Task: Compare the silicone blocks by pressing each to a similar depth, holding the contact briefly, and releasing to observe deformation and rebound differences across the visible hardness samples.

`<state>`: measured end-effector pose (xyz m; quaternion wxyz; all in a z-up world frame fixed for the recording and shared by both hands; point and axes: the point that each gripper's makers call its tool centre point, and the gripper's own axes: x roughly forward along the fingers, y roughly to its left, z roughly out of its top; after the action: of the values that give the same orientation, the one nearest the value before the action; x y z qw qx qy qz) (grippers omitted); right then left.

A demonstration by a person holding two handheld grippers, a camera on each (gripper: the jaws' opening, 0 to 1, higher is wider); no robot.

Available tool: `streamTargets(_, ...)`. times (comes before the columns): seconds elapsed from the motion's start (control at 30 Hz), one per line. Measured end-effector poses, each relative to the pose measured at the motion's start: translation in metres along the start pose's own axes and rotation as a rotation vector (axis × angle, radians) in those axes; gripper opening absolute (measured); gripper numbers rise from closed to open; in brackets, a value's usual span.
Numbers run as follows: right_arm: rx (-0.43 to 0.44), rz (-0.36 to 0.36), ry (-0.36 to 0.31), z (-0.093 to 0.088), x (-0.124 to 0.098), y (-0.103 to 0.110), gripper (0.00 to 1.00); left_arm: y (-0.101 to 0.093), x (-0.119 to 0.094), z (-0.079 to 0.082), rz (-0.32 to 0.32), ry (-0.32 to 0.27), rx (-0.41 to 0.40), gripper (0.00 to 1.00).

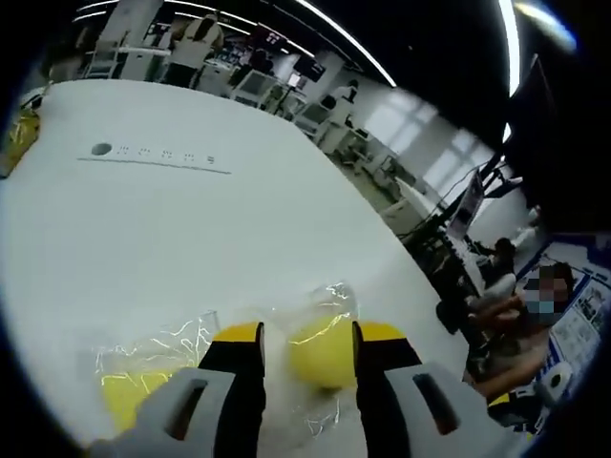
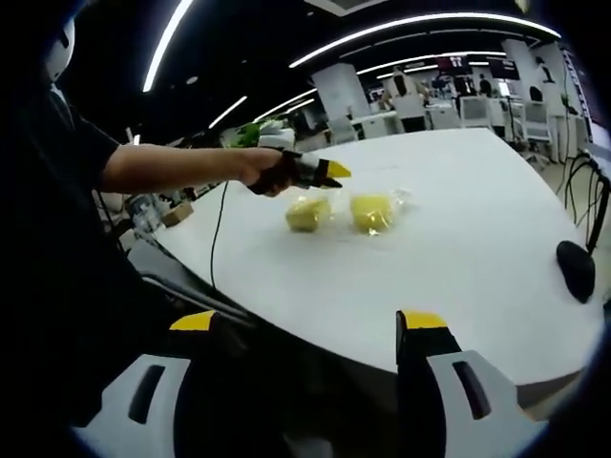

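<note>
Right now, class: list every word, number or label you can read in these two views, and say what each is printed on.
None can be read.
Dark printed row on the white table: too blurred to read.
Blue-and-white poster: too small.
Hanging screens: too small.
Clear-wrapped yellow silicone blocks: no label visible.

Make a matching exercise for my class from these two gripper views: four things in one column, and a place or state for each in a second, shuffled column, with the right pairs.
Things
1. yellow block
2. second yellow block
3. right gripper
4. black object

Places or states
A. lies on the white table near its edge
B. open, over the near table edge, far from the blocks
C. sits between the left gripper jaws, in clear wrap
D. lies in clear wrap outside those jaws

Pairs: 1-C, 2-D, 3-B, 4-A
</note>
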<state>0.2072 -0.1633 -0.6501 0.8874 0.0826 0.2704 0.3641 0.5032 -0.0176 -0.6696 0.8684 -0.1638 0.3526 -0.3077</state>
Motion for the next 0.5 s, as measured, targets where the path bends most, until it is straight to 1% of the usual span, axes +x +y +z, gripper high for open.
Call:
streamTargets(0.07, 0.000, 0.000, -0.011, 0.001, -0.001, 0.000, 0.68, -0.005, -0.007, 0.001, -0.002, -0.004, 0.026, 0.40)
streamTargets(0.17, -0.010, -0.004, -0.014, 0.001, 0.000, 0.001, 0.68, -0.013, -0.015, 0.005, -0.009, -0.031, 0.055, 0.44)
streamTargets(0.23, -0.017, 0.001, -0.007, -0.001, 0.000, 0.002, 0.67, -0.019, -0.021, 0.010, -0.014, -0.048, 0.103, 0.47)
streamTargets(0.3, -0.019, 0.010, -0.007, 0.001, 0.001, 0.003, 0.66, -0.023, -0.026, 0.016, -0.019, -0.069, 0.122, 0.49)
streamTargets(0.33, -0.023, 0.013, -0.010, 0.002, 0.002, 0.004, 0.66, -0.025, -0.029, 0.018, -0.022, -0.076, 0.120, 0.46)
streamTargets(0.37, -0.035, 0.011, -0.012, 0.003, 0.002, 0.003, 0.65, -0.029, -0.032, 0.023, -0.031, -0.092, 0.097, 0.43)
streamTargets(0.4, -0.042, 0.012, -0.013, 0.005, 0.002, 0.003, 0.65, -0.036, -0.035, 0.026, -0.056, -0.106, 0.102, 0.42)
streamTargets(0.43, -0.042, 0.012, -0.013, 0.005, 0.002, 0.003, 0.65, -0.042, -0.038, 0.028, -0.071, -0.120, 0.156, 0.44)
streamTargets(0.5, -0.040, 0.009, -0.016, 0.007, 0.002, 0.002, 0.66, -0.045, -0.044, 0.028, -0.059, -0.116, 0.200, 0.52)
